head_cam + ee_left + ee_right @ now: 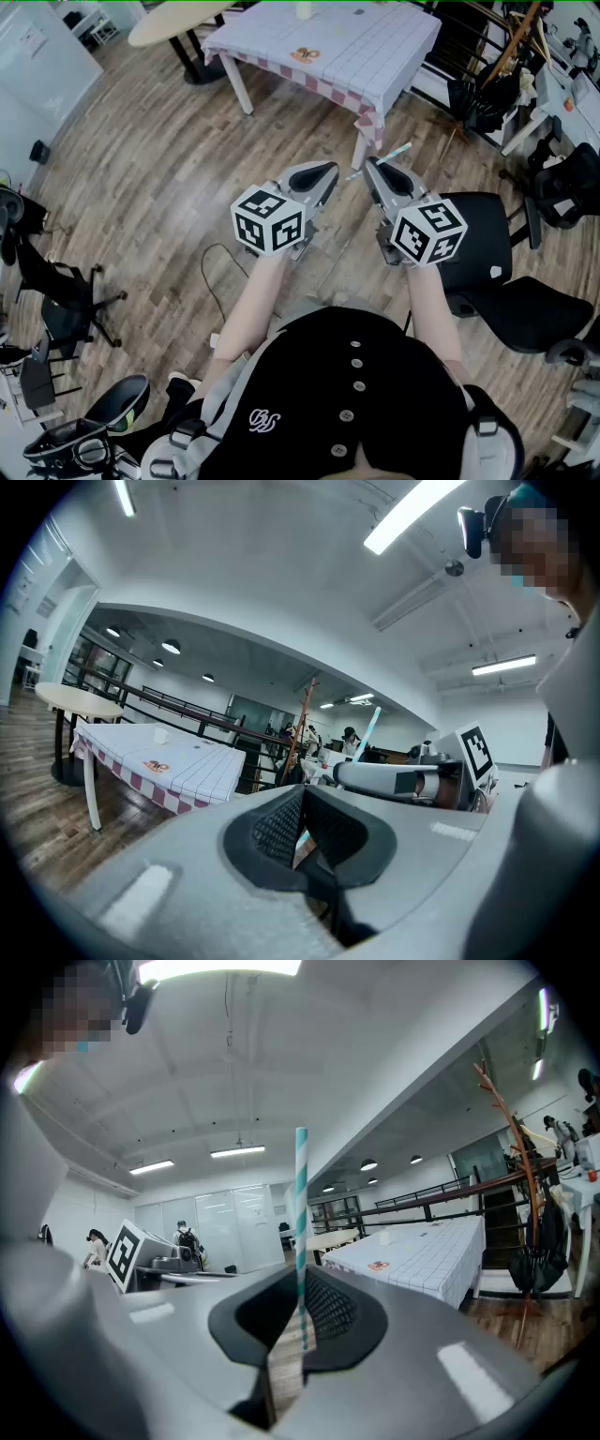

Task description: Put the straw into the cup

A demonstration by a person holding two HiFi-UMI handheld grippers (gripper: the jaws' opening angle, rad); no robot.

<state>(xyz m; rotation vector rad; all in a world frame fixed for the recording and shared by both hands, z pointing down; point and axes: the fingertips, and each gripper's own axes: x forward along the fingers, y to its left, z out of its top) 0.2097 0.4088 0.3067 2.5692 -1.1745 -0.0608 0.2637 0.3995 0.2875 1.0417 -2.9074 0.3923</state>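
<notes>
The person stands on the wood floor (141, 187) with 2 grippers held out in front, side by side and roughly level; the right gripper (372, 165) has its jaws pinched together on the straw (301, 1194), a white one with teal stripes, caught low down so that most of its length rises clear above the pads; the right gripper view shows it upright between them; the left gripper (330, 172) sits just beside the right one, its jaws closed against each other with nothing held; each gripper carries its cube of square markers back near the hand; ahead of both, well apart from the straw, is the table (375, 66), covered by a white grid cloth with a red-checked edge; the cup (303, 9), small and pale, stands on the table's far side, and a small orange printed patch (305, 54) lies on the cloth nearer the person; a round table (178, 23) stands further left, and a black chair (506, 291) is close at the person's right
</notes>
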